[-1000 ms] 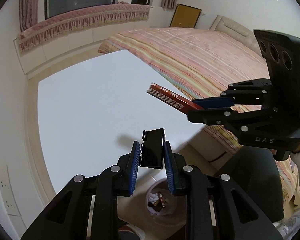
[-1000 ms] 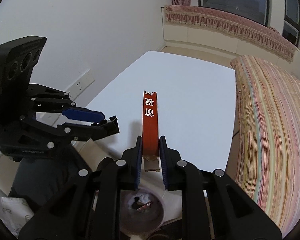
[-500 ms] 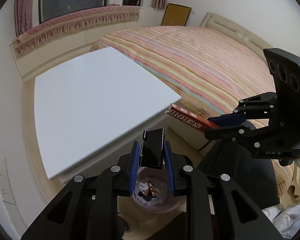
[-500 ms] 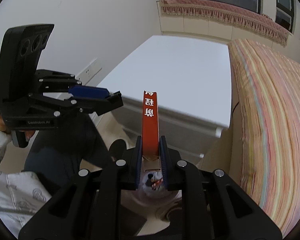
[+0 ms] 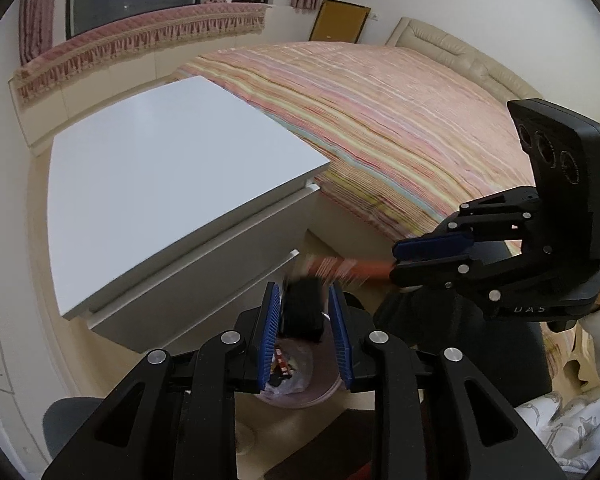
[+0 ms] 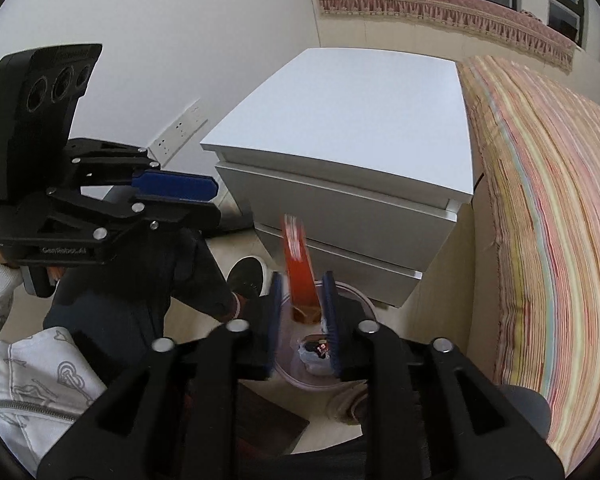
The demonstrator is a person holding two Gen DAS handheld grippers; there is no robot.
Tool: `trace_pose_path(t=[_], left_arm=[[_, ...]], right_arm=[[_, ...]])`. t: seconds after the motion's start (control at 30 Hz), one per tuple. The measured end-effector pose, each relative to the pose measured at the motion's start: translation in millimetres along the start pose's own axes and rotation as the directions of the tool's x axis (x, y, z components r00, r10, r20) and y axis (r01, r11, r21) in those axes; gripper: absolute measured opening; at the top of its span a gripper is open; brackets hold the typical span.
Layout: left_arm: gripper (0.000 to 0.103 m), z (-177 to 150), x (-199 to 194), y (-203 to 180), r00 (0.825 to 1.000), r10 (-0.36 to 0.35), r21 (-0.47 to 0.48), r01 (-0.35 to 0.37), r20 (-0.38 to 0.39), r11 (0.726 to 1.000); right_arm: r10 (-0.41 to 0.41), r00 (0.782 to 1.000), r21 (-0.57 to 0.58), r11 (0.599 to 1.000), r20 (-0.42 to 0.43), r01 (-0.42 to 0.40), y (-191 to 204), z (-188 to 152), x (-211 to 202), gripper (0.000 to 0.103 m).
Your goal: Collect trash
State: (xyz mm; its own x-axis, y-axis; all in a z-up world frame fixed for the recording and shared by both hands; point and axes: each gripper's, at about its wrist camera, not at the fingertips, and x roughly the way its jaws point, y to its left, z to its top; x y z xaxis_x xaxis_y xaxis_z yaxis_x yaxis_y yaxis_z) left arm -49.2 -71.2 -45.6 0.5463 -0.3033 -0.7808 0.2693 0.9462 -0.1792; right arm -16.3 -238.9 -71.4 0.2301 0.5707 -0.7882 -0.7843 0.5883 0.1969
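Left gripper (image 5: 305,330): jaws parted, black object (image 5: 302,311) blurred between them, poised above trash bin (image 5: 320,394) for dropping. Right gripper (image 6: 301,322): jaws spread, red packet (image 6: 298,268) tilting loose over the bin.

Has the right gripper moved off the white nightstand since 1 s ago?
Yes. The right gripper, with the red flat box between its jaws, has dropped below the white nightstand and now sits over the pink trash bin.
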Motion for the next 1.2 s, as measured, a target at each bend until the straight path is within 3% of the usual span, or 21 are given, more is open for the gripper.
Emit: trace_pose_path(t=[0.03,0.07,0.1,0.13,0.17,0.23,0.33,0.73,1.2], left_arm=[[0.044,0,1,1,1.000,0.004,-0.004,-0.004,0.001,1.000],[0.066,0,1,3,1.000,0.009,-0.015,-0.008,0.009,1.000],[0.074,0,0,5,1.000,0.003,-0.031,-0.002,0.023,1.000],[0.087,0,-2,6,0.999,0.008,-0.043,-0.006,0.039,0.999],[0.089,-2,-4,5,0.999,0.015,-0.047,-0.012,0.049,0.999],[0.091,-1,-3,6,0.999,0.019,-0.057,-0.017,0.047,0.998],[0.095,-1,-4,11,0.998,0.029,-0.075,-0.025,0.048,0.997],[0.096,-3,-15,21,0.996,0.060,-0.120,-0.052,0.068,0.991],[0.096,46,-37,62,0.971,0.193,-0.169,-0.168,0.143,0.971]], right_arm=[[-0.005,1.000,0.005,1.000,0.003,0.005,0,-1,-1,0.051],[-0.008,1.000,0.016,1.000,0.011,0.008,-1,-1,-1,0.060],[-0.011,1.000,0.025,1.000,0.019,0.010,-2,0,-2,0.076],[-0.016,0.999,0.034,0.999,0.028,0.015,-4,0,-4,0.086],[-0.020,0.999,0.041,0.999,0.035,0.018,-5,0,-5,0.087],[-0.027,0.999,0.050,0.998,0.035,0.025,-7,1,-4,0.095],[-0.036,0.999,0.064,0.997,0.039,0.034,-7,1,-1,0.099],[-0.048,0.997,0.091,0.995,0.065,0.042,-7,14,-4,0.100],[-0.116,0.983,0.073,0.992,0.142,0.107,-15,97,-16,0.100]])
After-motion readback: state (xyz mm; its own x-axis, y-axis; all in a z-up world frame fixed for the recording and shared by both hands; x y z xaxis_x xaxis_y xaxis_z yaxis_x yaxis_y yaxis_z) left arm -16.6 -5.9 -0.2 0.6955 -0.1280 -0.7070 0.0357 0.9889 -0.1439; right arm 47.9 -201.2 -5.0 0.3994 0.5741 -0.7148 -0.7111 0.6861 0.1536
